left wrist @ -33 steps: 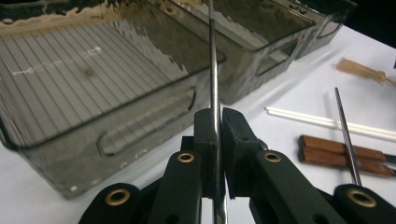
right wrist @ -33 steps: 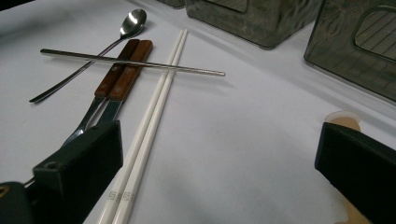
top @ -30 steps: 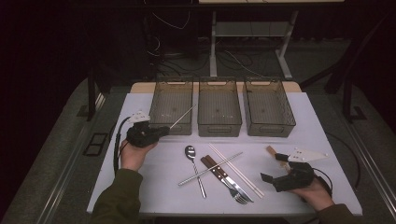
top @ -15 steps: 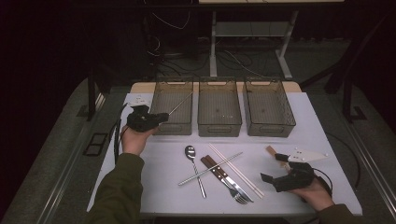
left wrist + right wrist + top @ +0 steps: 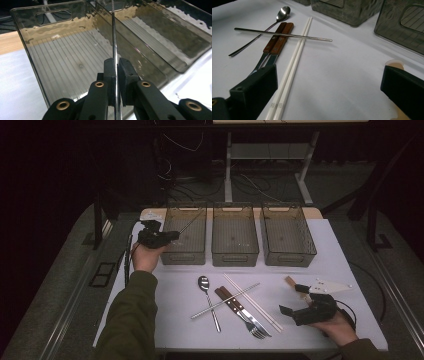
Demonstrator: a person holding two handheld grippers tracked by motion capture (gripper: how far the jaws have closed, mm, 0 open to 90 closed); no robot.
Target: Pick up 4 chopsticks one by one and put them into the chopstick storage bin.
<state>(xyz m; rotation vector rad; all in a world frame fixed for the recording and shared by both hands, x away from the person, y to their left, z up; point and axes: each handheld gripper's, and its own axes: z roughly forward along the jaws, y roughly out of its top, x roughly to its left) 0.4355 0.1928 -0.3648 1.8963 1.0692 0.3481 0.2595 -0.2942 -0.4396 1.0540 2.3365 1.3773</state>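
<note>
In the left gripper view, the metal chopstick (image 5: 114,37) runs off the frame at 12 o'clock, its lower end hidden between the jaws of the left hand-held gripper (image 5: 116,72). In the right gripper view, the white chopsticks (image 5: 294,62) are cut off at 6 o'clock, and the fork and knife tips sit hidden behind a jaw.

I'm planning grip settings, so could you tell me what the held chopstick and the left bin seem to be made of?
The chopstick in the left gripper looks like polished metal: thin, silvery, glinting. The left bin seems smoky translucent plastic; its ribbed floor shows through the rippled walls.
</note>
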